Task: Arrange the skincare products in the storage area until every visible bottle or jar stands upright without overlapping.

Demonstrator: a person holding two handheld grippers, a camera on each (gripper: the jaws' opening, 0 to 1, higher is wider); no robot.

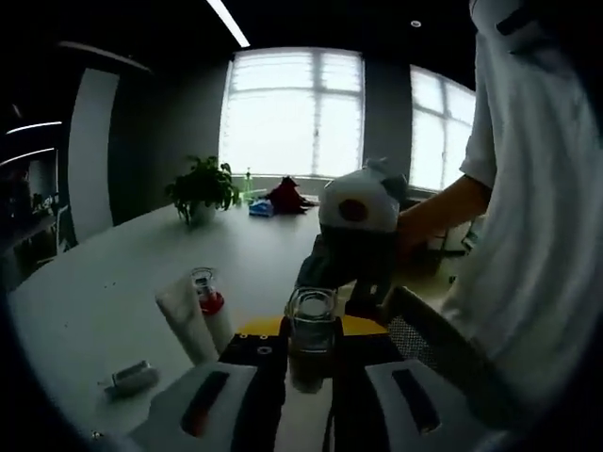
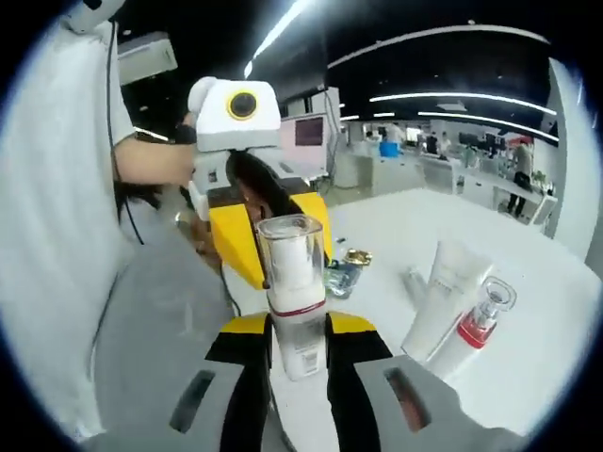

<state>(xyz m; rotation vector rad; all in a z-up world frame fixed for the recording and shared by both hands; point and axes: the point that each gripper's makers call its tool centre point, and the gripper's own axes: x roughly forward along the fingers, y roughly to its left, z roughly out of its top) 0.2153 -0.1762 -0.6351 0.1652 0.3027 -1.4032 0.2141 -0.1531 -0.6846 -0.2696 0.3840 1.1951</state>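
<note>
Both claws, left claw (image 1: 309, 377) and right claw (image 2: 300, 363), clamped on one clear-capped upright pump bottle (image 2: 294, 292) (white tube (image 2: 443, 297) beside) over white counter (image 2: 528, 311).

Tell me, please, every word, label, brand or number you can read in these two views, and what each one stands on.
No text can be read in either view.
Clear-capped bottle held between the right gripper's jaws: small print on its lower label, too blurred to read.
White tube on the table: faint marking near its top, too small to read.
Red-collared bottle beside it: no lettering visible.
Small white object on the table: no legible marking.
</note>
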